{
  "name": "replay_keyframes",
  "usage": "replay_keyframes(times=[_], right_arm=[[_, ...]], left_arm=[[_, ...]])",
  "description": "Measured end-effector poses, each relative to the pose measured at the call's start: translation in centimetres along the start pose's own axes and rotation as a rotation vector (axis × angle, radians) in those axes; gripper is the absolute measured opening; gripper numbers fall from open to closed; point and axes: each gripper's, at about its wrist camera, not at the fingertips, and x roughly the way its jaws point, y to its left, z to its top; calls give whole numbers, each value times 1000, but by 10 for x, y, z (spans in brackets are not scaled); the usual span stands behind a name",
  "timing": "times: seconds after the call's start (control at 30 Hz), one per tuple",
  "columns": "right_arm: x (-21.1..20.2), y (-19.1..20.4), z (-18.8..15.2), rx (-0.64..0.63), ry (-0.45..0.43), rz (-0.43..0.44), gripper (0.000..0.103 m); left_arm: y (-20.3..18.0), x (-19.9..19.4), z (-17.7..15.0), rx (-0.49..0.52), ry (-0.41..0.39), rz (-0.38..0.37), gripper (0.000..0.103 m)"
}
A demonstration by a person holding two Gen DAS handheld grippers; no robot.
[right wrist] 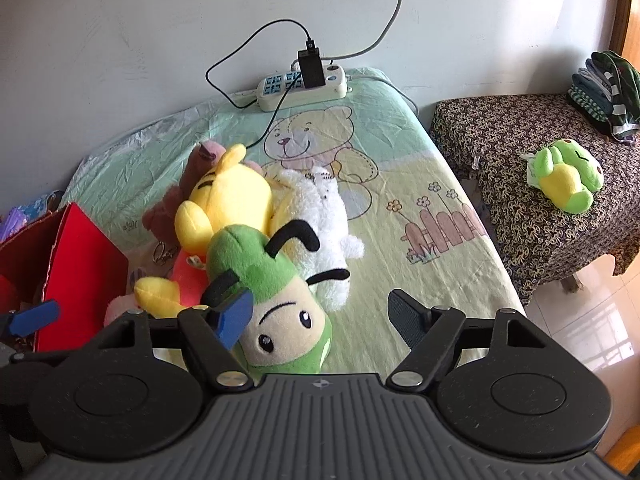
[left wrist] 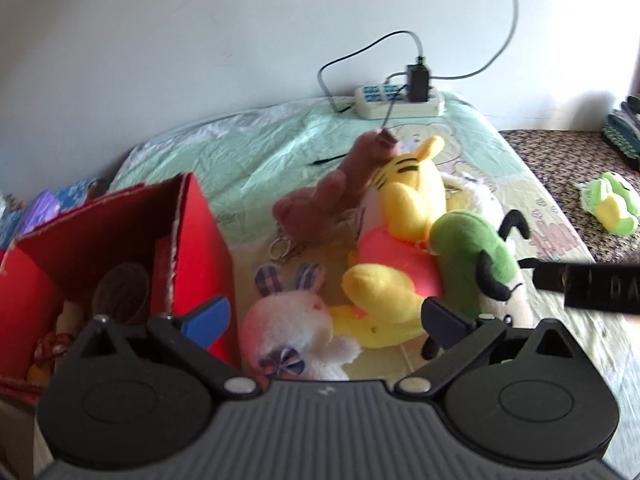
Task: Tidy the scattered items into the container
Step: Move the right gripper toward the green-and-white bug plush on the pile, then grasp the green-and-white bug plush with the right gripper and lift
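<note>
A pile of plush toys lies on the bed sheet: a white bunny [left wrist: 296, 328], a yellow tiger in a pink shirt [left wrist: 404, 208], a brown bear [left wrist: 328, 196], a green bug plush [right wrist: 272, 292] and a white plush [right wrist: 316, 216]. A red box [left wrist: 120, 232] stands at the left with several items inside. My left gripper [left wrist: 324, 316] is open over the bunny. My right gripper [right wrist: 320, 316] is open around the green bug's face and shows as a dark bar in the left wrist view [left wrist: 580, 284].
A power strip [right wrist: 304, 84] with a black charger and cables lies at the far edge against the wall. A patterned side table [right wrist: 532, 184] at the right holds a green frog plush [right wrist: 568, 180] and folded clothes [right wrist: 604, 92]. A key ring [left wrist: 284, 248] lies by the bear.
</note>
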Motion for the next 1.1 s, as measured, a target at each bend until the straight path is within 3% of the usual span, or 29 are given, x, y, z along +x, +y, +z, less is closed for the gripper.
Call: replay_keyframes(times=[0.13,0.27,0.47,0.57,0.63,0.8,0.97,1.1], right_arm=[[8,-8,10,29,-13,69,77],[22,-9,20,41,46,184,76],[37,-6,28,-33,117,309,76],[44,-2,27,-80,149,332,76],[50,2,27,-131,180,345,76],[68,0,25,-172,235,351,76],[80,-8,23,-105,254,391,77],[81,-9,22,-102,246,386,69]], left_arm=[[-5,2,1,20,-42,-87,101],[-12,4,4,16,-39,-241,101],[-38,-2,-10,135,-69,-358,101],[-54,4,-20,191,-49,-395,96],[-66,9,-25,235,-32,-417,87],[-86,21,-37,318,-46,-395,89],[-89,35,-41,335,-64,-353,91],[-91,41,-40,344,-78,-335,86]])
